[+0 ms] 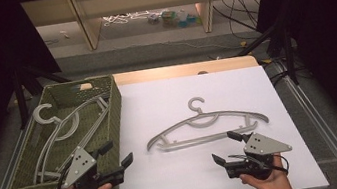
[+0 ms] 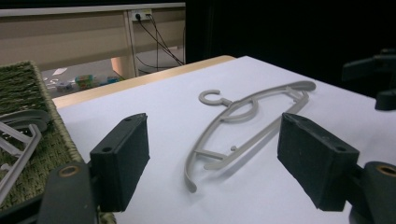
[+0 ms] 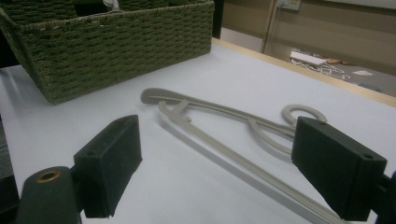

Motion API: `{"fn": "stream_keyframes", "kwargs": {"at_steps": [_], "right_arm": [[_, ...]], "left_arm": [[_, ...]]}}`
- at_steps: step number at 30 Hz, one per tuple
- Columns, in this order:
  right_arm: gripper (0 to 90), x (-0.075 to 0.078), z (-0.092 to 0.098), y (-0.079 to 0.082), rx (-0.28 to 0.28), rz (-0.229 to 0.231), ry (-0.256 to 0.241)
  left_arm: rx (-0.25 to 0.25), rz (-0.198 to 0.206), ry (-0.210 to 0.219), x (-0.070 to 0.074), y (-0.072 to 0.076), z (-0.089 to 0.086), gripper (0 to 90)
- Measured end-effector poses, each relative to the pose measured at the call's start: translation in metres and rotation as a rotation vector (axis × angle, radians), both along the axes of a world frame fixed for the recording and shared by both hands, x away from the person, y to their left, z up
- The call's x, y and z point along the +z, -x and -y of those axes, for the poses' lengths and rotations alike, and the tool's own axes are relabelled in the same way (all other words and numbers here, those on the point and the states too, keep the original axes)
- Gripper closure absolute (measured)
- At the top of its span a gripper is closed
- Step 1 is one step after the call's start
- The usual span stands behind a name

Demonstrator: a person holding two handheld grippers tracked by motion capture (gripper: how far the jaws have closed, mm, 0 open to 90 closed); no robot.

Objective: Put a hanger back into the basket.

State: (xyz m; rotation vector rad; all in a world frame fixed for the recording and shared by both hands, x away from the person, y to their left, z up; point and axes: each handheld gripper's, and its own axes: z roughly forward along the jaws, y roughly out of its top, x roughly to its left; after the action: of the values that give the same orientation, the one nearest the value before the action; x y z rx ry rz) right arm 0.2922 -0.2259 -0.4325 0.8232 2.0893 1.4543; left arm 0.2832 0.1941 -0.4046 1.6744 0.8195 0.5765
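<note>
A grey plastic hanger (image 1: 230, 112) lies flat on the white table top (image 1: 179, 179), hook pointing away from me. My left gripper (image 1: 116, 154) is open at the front corner of the basket, left of the hanger. In the left gripper view the hanger (image 2: 285, 88) lies ahead between the wide-apart jaws of my left gripper (image 2: 215, 158). My right gripper (image 1: 226, 147) is open just in front of the hanger's right half. In the right gripper view the hanger (image 3: 154, 95) lies close ahead of my right gripper (image 3: 224, 165). Neither gripper holds anything.
A green woven basket (image 1: 114, 117) stands at the table's left with several grey hangers (image 1: 60, 128) inside. The same basket (image 3: 116, 42) rises beyond the hanger in the right gripper view. Dark stands flank the table; cables and shelving lie beyond its far wooden edge.
</note>
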Motion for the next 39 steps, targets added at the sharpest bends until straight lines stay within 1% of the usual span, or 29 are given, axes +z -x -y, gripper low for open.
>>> {"fn": "stream_keyframes", "kwargs": {"at_steps": [1, 3, 4, 5, 6, 8, 9, 10, 11, 13, 14, 15, 16, 17, 19, 20, 22, 23, 24, 25, 27, 30, 32, 33, 34, 35, 37, 38, 39], "right_arm": [[16.9, 0.000, 0.000, 0.000, 0.000, 0.000, 0.000], [16.9, -0.001, 0.000, 0.000, -0.007, -0.010, -0.010], [16.9, 0.000, 0.000, 0.000, -0.003, -0.010, -0.010], [16.9, 0.000, 0.001, 0.001, 0.004, -0.018, -0.004], [16.9, -0.001, 0.000, 0.001, 0.005, -0.019, -0.007], [16.9, 0.000, 0.000, 0.001, 0.001, -0.017, 0.000], [16.9, 0.000, 0.000, 0.001, 0.001, -0.017, 0.000], [16.9, 0.000, 0.000, 0.001, 0.001, -0.018, 0.002], [16.9, 0.000, 0.000, 0.001, 0.001, -0.018, 0.002], [16.9, -0.001, 0.000, 0.000, 0.004, -0.017, 0.004], [16.9, -0.001, 0.000, -0.002, -0.011, -0.004, 0.004], [16.9, -0.001, 0.000, -0.002, -0.011, -0.004, 0.004], [16.9, -0.001, 0.000, -0.002, -0.003, -0.021, 0.002], [16.7, -0.002, -0.001, -0.004, 0.003, -0.009, 0.000], [16.7, -0.002, -0.001, -0.005, -0.005, -0.017, 0.008], [16.2, -0.003, -0.001, -0.008, 0.000, -0.019, 0.019], [16.1, -0.003, -0.001, -0.011, 0.007, -0.026, 0.035], [16.0, -0.002, 0.000, -0.014, 0.008, -0.016, 0.041], [16.0, -0.002, 0.001, -0.017, -0.002, -0.006, 0.049], [16.0, -0.001, 0.002, -0.020, -0.004, -0.018, 0.064], [16.0, -0.001, 0.004, -0.024, -0.011, -0.024, 0.061], [16.1, 0.000, 0.008, -0.043, -0.053, -0.008, 0.086], [16.1, 0.001, 0.009, -0.048, -0.061, -0.020, 0.101], [16.2, 0.001, 0.011, -0.059, -0.086, -0.013, 0.105], [16.2, 0.001, 0.011, -0.059, -0.086, -0.013, 0.105], [16.3, 0.002, 0.014, -0.067, -0.098, -0.020, 0.112], [16.2, 0.003, 0.015, -0.071, -0.107, -0.030, 0.114], [16.3, 0.003, 0.016, -0.076, -0.120, -0.007, 0.118], [16.2, 0.003, 0.016, -0.079, -0.119, -0.027, 0.122]], "left_arm": [[0.000, 0.000, 0.000, 0.000, 0.000, 0.000, 24.9], [-0.001, 0.011, -0.044, -0.005, 0.003, 0.003, 25.0], [-0.011, 0.001, -0.039, -0.007, 0.005, 0.005, 25.0], [-0.017, 0.010, -0.036, -0.008, 0.006, 0.006, 25.1], [-0.024, 0.020, -0.057, -0.011, 0.007, 0.010, 25.6], [-0.027, 0.015, -0.056, -0.013, 0.007, 0.011, 25.6], [-0.023, 0.009, -0.066, -0.013, 0.007, 0.011, 25.6], [-0.010, -0.001, -0.045, -0.016, 0.006, 0.009, 25.7], [-0.010, -0.001, -0.045, -0.016, 0.006, 0.009, 26.0], [0.016, -0.016, -0.018, -0.018, 0.004, 0.006, 26.1], [0.032, -0.017, 0.027, -0.019, 0.004, 0.003, 26.5], [0.032, -0.017, 0.027, -0.019, 0.004, 0.003, 27.2], [0.036, -0.022, 0.045, -0.019, 0.004, 0.002, 27.2], [0.040, -0.021, 0.055, -0.019, 0.004, 0.002, 27.8], [0.040, -0.017, 0.053, -0.019, 0.004, 0.003, 27.1], [0.033, -0.007, 0.040, -0.021, 0.003, 0.004, 26.3], [0.030, -0.009, 0.028, -0.020, 0.004, 0.005, 25.4], [0.030, -0.009, 0.028, -0.020, 0.003, 0.005, 24.7], [0.030, -0.009, 0.028, -0.020, 0.003, 0.005, 24.6], [0.025, -0.003, 0.022, -0.021, 0.003, 0.005, 24.4], [0.022, 0.002, 0.018, -0.021, 0.004, 0.005, 23.2], [0.019, 0.010, 0.011, -0.021, 0.005, 0.006, 21.3], [0.019, 0.013, 0.009, -0.021, 0.005, 0.006, 21.3], [0.019, 0.015, 0.022, -0.021, 0.006, 0.006, 21.5], [0.019, 0.015, 0.022, -0.021, 0.006, 0.006, 21.5], [0.015, 0.018, 0.028, -0.021, 0.007, 0.006, 21.5], [0.015, 0.014, 0.039, -0.021, 0.008, 0.006, 21.5], [0.007, 0.025, 0.044, -0.020, 0.007, 0.006, 21.6], [0.007, 0.025, 0.041, -0.019, 0.009, 0.006, 21.6]]}}
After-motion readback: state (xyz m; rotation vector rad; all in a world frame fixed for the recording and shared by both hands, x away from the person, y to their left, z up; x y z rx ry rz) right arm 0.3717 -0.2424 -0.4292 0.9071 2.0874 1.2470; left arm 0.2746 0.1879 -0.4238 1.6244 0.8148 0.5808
